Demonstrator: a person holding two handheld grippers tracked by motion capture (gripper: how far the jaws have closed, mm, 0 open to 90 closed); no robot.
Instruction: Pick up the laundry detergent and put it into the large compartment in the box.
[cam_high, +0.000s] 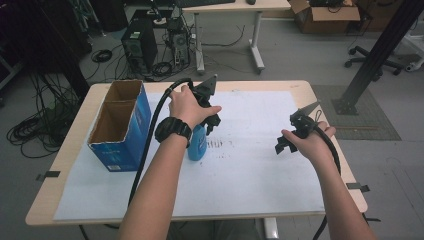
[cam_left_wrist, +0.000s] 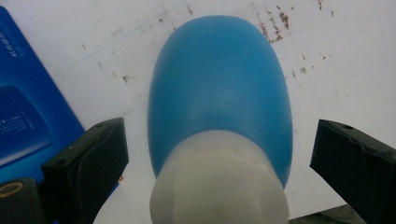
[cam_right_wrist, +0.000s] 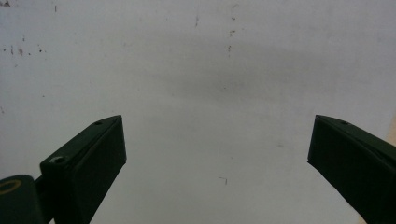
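A blue plastic bottle (cam_high: 197, 145) with a white cap (cam_left_wrist: 219, 184) stands upright on the white sheet (cam_high: 240, 165) near the table's middle. My left gripper (cam_high: 210, 125) hovers right over the bottle, pointing down. In the left gripper view its jaws stand wide apart on either side of the cap and the bottle (cam_left_wrist: 219, 79), touching neither. My right gripper (cam_high: 285, 145) is held above the right part of the sheet, jaws spread open with only bare sheet (cam_right_wrist: 210, 93) between them.
An open blue cardboard box (cam_high: 120, 125) stands on the table's left side, close to the bottle; its blue side (cam_left_wrist: 28, 112) is seen in the left gripper view. Beyond the table are computer towers (cam_high: 140, 45), cables, another desk and a chair base.
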